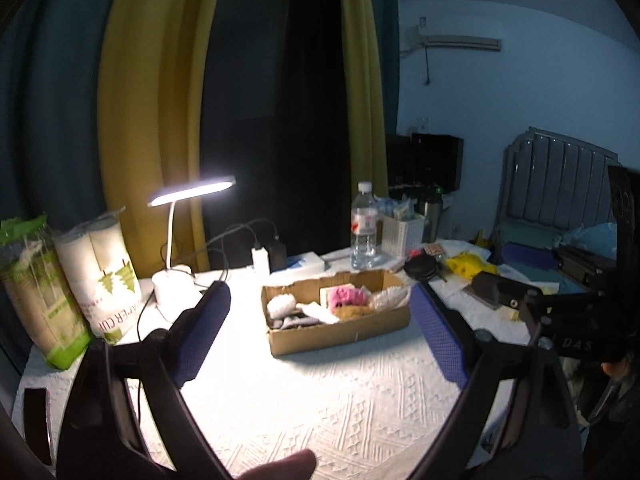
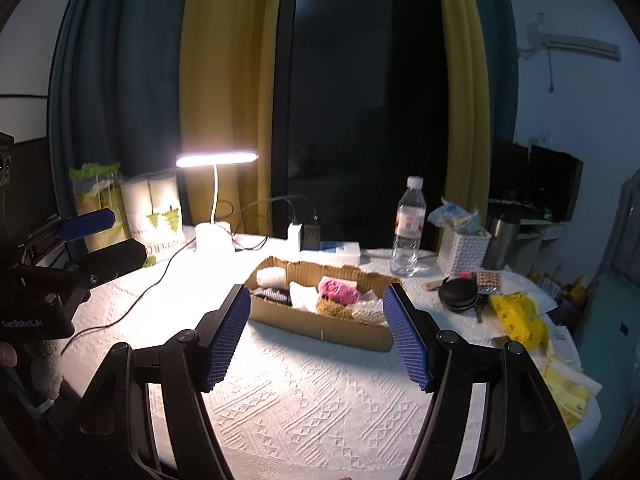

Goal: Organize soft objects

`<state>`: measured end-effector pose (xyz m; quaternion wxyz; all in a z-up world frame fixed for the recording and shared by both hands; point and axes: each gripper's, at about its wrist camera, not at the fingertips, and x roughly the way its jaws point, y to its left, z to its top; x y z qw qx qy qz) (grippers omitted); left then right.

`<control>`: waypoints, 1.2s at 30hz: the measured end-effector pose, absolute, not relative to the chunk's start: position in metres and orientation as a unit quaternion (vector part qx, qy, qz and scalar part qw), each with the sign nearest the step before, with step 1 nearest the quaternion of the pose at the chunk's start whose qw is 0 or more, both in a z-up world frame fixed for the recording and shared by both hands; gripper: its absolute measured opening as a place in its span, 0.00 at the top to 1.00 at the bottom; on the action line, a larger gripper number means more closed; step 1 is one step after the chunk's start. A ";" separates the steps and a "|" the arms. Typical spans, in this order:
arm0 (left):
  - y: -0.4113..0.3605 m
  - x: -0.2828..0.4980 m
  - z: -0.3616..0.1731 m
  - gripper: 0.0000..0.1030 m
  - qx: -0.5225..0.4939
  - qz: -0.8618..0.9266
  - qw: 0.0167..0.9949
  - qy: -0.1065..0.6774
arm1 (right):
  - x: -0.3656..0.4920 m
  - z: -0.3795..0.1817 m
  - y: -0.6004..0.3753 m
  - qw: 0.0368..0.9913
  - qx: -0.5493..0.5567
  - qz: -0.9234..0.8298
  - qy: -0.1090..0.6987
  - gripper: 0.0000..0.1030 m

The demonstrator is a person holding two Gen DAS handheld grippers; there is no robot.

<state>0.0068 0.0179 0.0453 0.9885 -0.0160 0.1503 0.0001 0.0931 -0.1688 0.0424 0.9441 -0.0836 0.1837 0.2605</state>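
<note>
A shallow cardboard box (image 1: 340,334) (image 2: 320,324) sits on the white tablecloth. It holds soft items: a pink one (image 1: 346,295) (image 2: 338,290), white ones (image 1: 282,304) (image 2: 272,277), a brown one (image 1: 352,312) (image 2: 336,309). My left gripper (image 1: 320,300) is open and empty, a little in front of the box. My right gripper (image 2: 316,300) is open and empty, also just short of the box. The right gripper also shows at the right of the left wrist view (image 1: 504,292), and the left gripper at the left of the right wrist view (image 2: 92,240).
A lit desk lamp (image 1: 176,280) (image 2: 214,236) with cables stands behind the box on the left. Paper cup packs (image 1: 100,272) (image 2: 156,212) stand far left. A water bottle (image 1: 364,228) (image 2: 408,228), white basket (image 2: 464,248), black case (image 2: 458,294) and yellow bag (image 2: 518,320) crowd the right.
</note>
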 end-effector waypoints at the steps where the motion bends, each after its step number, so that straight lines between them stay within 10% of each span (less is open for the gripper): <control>1: 0.017 0.006 0.048 0.11 -0.016 -0.002 0.989 0.148 | 0.091 0.045 -0.170 0.945 -0.082 0.259 0.181 0.30; 36: 0.004 -0.009 0.072 0.10 -0.015 -0.017 0.992 0.124 | 0.067 0.071 -0.200 0.957 -0.079 0.237 0.148 0.30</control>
